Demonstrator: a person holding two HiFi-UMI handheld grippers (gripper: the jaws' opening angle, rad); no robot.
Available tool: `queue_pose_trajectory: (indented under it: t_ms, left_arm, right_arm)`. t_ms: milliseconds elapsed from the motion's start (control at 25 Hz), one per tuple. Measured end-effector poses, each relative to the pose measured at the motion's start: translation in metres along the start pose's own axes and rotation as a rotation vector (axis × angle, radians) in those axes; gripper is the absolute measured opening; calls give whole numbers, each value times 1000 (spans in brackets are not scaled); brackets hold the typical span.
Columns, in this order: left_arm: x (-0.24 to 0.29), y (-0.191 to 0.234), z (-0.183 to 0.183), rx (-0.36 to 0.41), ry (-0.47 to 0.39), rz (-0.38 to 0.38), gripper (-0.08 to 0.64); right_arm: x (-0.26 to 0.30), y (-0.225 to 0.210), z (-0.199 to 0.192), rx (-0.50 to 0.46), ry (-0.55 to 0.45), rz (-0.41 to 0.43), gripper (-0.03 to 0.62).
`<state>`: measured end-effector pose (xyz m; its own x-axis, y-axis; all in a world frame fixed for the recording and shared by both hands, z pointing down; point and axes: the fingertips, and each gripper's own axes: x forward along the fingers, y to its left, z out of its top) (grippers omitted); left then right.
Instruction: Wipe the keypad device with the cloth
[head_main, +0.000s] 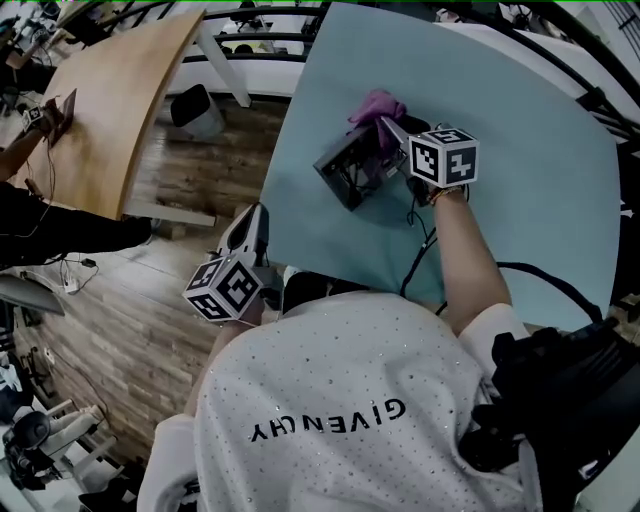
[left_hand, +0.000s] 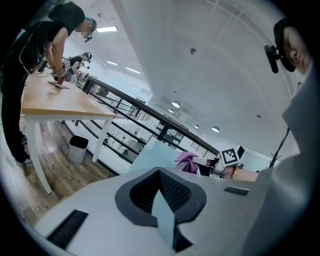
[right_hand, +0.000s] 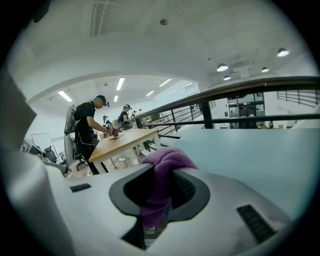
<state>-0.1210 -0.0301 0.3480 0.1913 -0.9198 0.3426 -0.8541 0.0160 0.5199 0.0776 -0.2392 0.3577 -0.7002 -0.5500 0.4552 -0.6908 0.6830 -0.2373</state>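
Observation:
The dark keypad device (head_main: 348, 168) lies tilted on the light blue table (head_main: 540, 180). A purple cloth (head_main: 375, 105) bunches at its far end. My right gripper (head_main: 387, 124) reaches over the device from the right and is shut on the cloth (right_hand: 165, 160), which hangs out between its jaws. In the right gripper view the device is hidden. My left gripper (head_main: 252, 225) hangs off the table's left edge over the floor, jaws shut with nothing in them (left_hand: 161, 172). From there the cloth (left_hand: 187, 161) and the right gripper's marker cube (left_hand: 230, 156) show far off.
A black cable (head_main: 420, 250) runs across the table toward me. A wooden table (head_main: 120, 90) stands at the left with a bin (head_main: 195, 112) beside it, and a person (left_hand: 45, 60) works there. A dark railing (right_hand: 235, 105) runs behind the blue table.

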Motion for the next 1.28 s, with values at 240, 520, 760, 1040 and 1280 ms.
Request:
queue_pose_trajectory:
  t_ms: [240,520,760,1040,1280]
  left_arm:
    - [-6,0,-6,-2,-1,5,0]
    - [-2,-2,-14,-28,12,1,0]
    - [-6,0,-13,-27,10,13,0]
    - [-6,2,-14,-23,14,6,0]
    - [-1,0,-17,-24,31,-7,0]
  right_arm:
    - [-35,-8,48,69,-270,-24,71]
    - [-15,-16,31,223,-215,7,71]
    - [-1,-4,2,307,-144,59,71]
    - [-6,-5,-20,467,-187,76,71]
    - [-9,-16,-41,552,-159,52,71]
